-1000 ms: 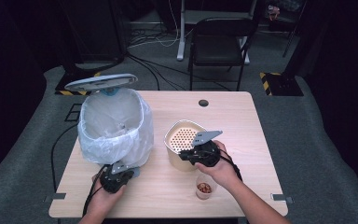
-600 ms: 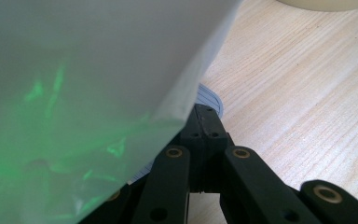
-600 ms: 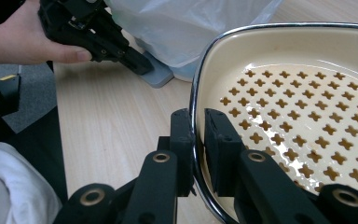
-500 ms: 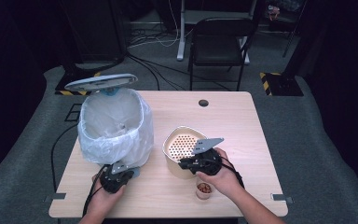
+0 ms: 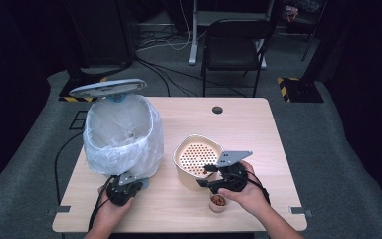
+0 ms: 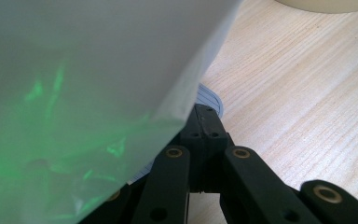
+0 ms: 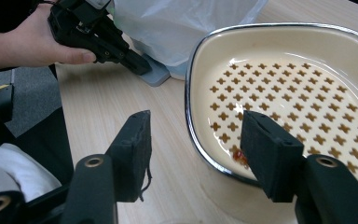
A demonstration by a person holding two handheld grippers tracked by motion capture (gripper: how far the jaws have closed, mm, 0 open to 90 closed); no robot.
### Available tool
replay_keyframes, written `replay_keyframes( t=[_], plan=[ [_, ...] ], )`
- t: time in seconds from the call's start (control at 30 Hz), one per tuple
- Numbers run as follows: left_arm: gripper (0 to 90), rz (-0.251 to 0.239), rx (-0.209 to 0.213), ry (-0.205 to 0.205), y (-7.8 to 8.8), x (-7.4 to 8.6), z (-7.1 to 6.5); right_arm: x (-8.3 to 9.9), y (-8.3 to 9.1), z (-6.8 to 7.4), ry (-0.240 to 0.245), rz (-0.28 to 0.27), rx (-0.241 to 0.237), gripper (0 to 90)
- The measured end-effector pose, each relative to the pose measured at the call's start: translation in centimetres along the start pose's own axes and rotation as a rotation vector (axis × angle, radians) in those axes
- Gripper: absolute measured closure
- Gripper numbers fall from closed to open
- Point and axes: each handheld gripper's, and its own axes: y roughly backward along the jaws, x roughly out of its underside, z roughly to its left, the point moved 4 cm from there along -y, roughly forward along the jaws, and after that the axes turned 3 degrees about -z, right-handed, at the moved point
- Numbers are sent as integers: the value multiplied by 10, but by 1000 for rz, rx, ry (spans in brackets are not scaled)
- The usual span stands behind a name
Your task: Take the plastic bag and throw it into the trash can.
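While your right gripper point(image 7: 193, 154) has just been opening astride the strainer bowl point(image 5: 197, 160) rim (nothing pinched), back off gently; left gripper point(image 5: 124, 189) stays clenched on the bin pedal point(image 7: 154, 71).

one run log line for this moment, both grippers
left gripper: shut, at bin pedal | right gripper: jaws just opening, astride strainer bowl rim, nothing held | cup of bits: beside right hand
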Motion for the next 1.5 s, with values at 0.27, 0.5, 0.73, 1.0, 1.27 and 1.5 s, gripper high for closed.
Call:
replay_keyframes(
  t=[0.27,0.5,0.73,1.0,1.27,1.5],
  plan=[
    [900,-1,-1,-1,0,0,0,12,18,1,-5,-17,39,296],
    [900,-1,-1,0,0,0,0,24,27,-1,-31,-28,48,205],
    [900,0,0,-1,0,0,0,38,25,3,-24,-12,47,150],
    [900,0,0,-2,0,0,0,51,21,10,-14,4,33,126],
    [900,0,0,0,0,0,0,62,18,13,-5,28,50,109],
    [900,0,-1,2,0,0,0,74,13,11,-16,65,58,110]
  ],
)
